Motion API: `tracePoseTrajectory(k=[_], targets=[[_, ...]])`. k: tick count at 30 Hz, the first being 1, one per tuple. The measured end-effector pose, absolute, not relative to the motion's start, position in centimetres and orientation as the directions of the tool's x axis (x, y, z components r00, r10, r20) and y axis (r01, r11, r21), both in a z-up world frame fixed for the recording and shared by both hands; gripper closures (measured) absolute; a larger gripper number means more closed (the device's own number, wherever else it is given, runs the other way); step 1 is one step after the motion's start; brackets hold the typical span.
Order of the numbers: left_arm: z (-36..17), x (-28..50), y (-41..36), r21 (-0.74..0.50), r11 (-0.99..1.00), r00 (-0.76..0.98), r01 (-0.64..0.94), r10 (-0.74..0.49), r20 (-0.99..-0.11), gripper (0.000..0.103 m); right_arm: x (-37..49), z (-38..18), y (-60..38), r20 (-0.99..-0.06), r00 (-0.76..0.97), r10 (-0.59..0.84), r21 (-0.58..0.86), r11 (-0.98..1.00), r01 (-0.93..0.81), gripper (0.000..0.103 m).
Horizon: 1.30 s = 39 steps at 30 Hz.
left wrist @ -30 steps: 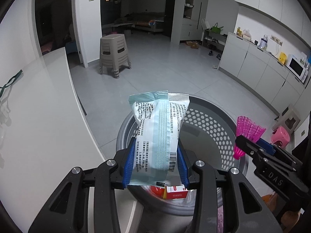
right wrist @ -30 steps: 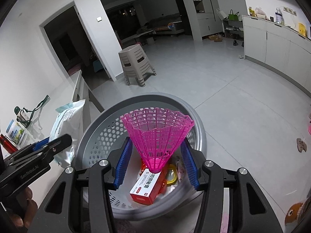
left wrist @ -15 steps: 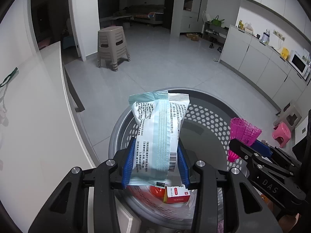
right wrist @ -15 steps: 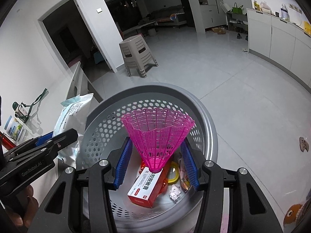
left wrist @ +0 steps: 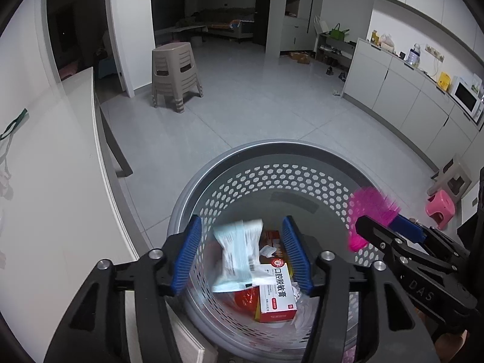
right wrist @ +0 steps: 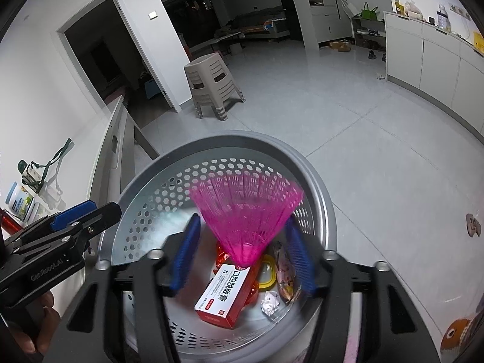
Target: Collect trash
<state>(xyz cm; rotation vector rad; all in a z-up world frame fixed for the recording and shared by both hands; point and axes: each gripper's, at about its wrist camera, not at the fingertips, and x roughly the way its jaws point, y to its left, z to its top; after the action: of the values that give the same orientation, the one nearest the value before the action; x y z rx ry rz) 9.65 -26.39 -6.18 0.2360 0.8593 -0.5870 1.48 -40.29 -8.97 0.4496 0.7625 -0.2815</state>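
A grey perforated basket [left wrist: 272, 146] [right wrist: 236, 136] stands below both grippers. My left gripper [left wrist: 242, 254] hangs over it, its jaws opening. A pale blue packet [left wrist: 237, 254] falls blurred between them, clear of both blue pads. My right gripper [right wrist: 242, 251] is also over the basket with its jaws opening. A pink shuttlecock [right wrist: 246, 211] [left wrist: 367, 208] drops blurred between them, free of the pads. A red and white box [left wrist: 276, 290] [right wrist: 225, 293] and several wrappers lie in the basket.
A white table [left wrist: 45, 196] runs along the left of the basket, with bottles [right wrist: 19, 202] on it. Stacked beige stools [left wrist: 175, 75] stand on the grey floor beyond. White cabinets [left wrist: 408, 96] line the right wall, and a small pink stool [left wrist: 440, 211] sits near them.
Both grippers' jaws have widened. The blue packet has slipped out of the left gripper and sunk toward the basket. The shuttlecock has come loose in the right gripper and blurs downward.
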Motion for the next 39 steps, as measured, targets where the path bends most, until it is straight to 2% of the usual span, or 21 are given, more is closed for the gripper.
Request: tracePoseTrajectory(k=[24, 30, 35, 39], targets=[[-5.0, 9.1, -25.3, -0.043, 0.828, 0.533, 0.559, -0.398, -0.746, 0.029, 0.8, -7.4, -39.5, -0.707, 0.699, -0.110, 0.268, 0.873, 0.408, 0.040], [-4.8, 9.1, -25.0, -0.035, 0.836, 0.550, 0.547, -0.391, -0.739, 0.023, 0.7, -7.2, -39.4, -0.703, 0.703, -0.111, 0.268, 0.874, 0.406, 0.040], [-4.6, 9.2, -24.7, -0.030, 0.848, 0.568, 0.529, -0.380, -0.730, 0.011, 0.5, -7.1, -39.3, -0.698, 0.707, -0.115, 0.267, 0.874, 0.405, 0.040], [-4.6, 9.1, -24.5, -0.026, 0.853, 0.574, 0.520, -0.373, -0.729, 0.010, 0.4, -7.0, -39.3, -0.695, 0.710, -0.117, 0.267, 0.874, 0.406, 0.040]])
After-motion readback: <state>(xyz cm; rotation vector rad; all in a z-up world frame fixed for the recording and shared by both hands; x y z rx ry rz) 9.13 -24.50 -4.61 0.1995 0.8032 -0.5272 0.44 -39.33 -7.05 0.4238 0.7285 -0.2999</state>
